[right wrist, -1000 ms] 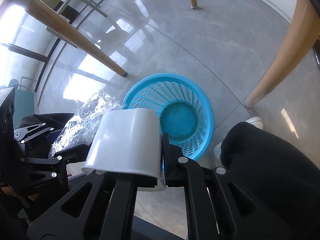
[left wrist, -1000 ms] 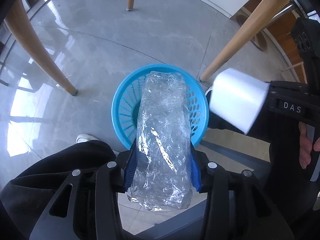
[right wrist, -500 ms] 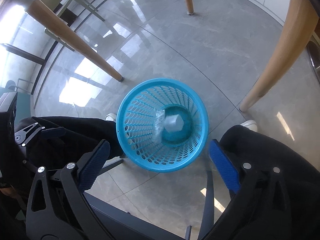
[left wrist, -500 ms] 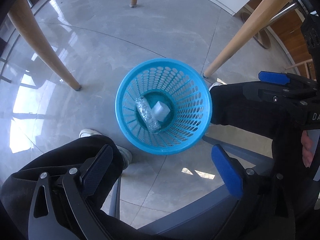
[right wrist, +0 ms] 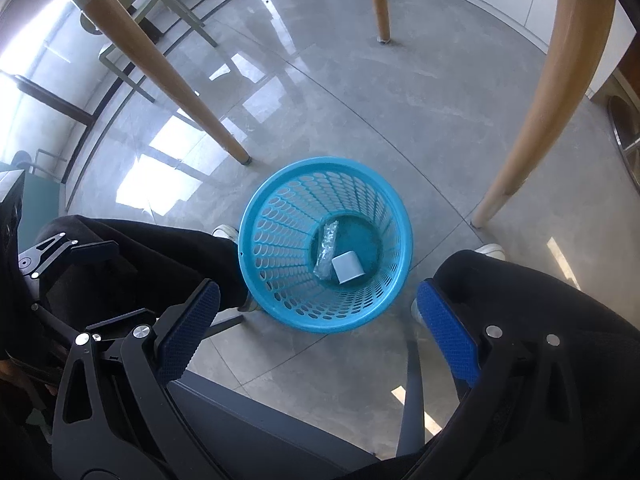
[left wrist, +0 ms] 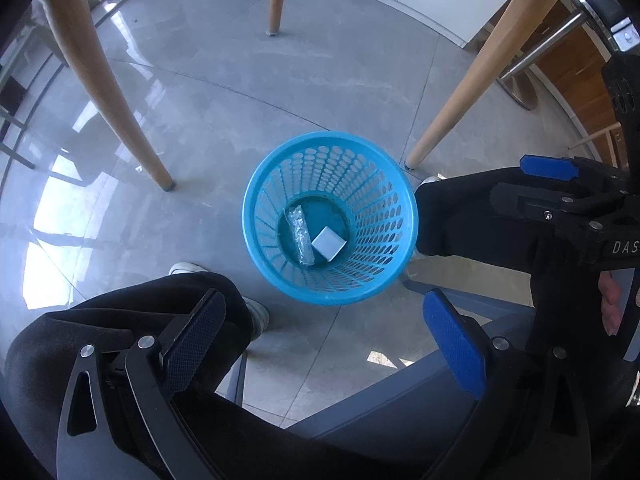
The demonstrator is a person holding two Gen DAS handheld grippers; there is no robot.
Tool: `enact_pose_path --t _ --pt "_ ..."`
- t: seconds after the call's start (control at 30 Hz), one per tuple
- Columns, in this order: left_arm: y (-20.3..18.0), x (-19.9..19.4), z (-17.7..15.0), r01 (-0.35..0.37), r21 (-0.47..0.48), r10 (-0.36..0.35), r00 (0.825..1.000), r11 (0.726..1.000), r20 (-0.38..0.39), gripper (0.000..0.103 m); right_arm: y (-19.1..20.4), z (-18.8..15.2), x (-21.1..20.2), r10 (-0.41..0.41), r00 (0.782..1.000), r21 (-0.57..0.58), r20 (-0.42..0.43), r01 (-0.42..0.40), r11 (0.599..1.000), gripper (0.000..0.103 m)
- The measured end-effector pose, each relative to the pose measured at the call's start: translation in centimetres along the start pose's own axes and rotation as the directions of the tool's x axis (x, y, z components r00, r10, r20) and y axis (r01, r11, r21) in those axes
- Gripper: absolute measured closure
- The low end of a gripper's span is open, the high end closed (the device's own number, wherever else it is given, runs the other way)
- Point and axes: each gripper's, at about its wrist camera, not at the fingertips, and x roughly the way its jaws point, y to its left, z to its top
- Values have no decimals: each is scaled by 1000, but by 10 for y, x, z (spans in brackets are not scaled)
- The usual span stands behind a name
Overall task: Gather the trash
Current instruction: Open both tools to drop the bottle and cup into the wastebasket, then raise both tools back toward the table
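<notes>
Trash — crumpled plastic and white cup — lies in the basket; both grippers' fingers spread wide, empty.

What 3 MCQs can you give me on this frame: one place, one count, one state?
1. Where is the white cup?
A. In the left gripper
B. On the floor beside the basket
C. At the bottom of the basket

2. How many items lie in the basket?
A. None
B. Two
C. Four

3. How does the left gripper stand?
A. Open, holding nothing
B. Shut on the plastic wrap
C. Shut on the cup

Answers:
1. C: the cup lies on the basket's floor, next to the plastic wrap.
2. B: only the cup and the wrap show inside, in both wrist views.
3. A: its blue pads stand wide apart with nothing between them; the right gripper stands the same way.
</notes>
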Motion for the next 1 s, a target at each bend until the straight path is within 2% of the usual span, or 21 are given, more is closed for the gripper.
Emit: enact_pose_path --t 0.33,0.47,0.7,1.0 --pt "1 -41 -26 -6 -23 9 994 1000 105 6 5 -39 -42 -1 996 -3 87 1 1000 9" --pt "1 -67 -40 -26 -39 32 984 999 174 6 10 -52 -69 -5 990 -17 138 8 1000 9" --pt "1 -126 -53 -58 -67 77 941 996 329 6 24 -67 -124 -13 966 -50 257 26 998 9" --pt "1 -181 -61 -80 -93 114 880 992 462 6 46 -83 -194 15 915 -109 403 31 994 9"
